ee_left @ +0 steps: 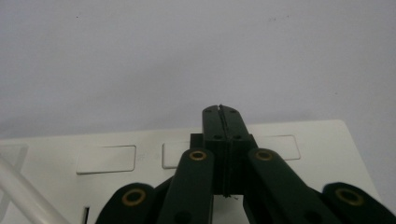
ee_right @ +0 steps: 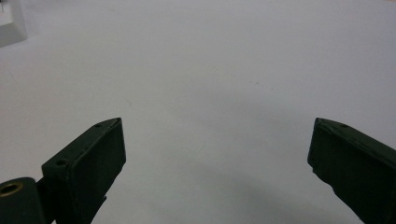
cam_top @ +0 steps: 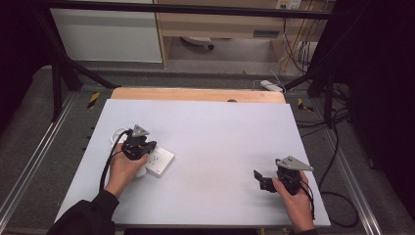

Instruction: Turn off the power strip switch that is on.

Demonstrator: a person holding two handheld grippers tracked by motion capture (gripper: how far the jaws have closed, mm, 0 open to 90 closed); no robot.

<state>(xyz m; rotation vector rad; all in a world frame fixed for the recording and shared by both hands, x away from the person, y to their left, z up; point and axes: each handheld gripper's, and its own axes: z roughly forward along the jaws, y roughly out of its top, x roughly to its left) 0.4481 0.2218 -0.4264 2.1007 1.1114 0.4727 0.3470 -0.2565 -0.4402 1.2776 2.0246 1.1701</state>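
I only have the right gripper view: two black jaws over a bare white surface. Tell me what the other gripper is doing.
Observer: The left gripper is at the left of the table, over a white socket plate.
Operator: Report its jaws.
Observer: In the left gripper view they are pressed together, tips above the plate's rectangular buttons; nothing shows between them.
Operator: Give me anything else near it.
Observer: A white cable curls on the table beside the left hand.
Operator: Now place my gripper.
Observer: The right gripper sits near the table's front right corner, jaws open, far from the plate.
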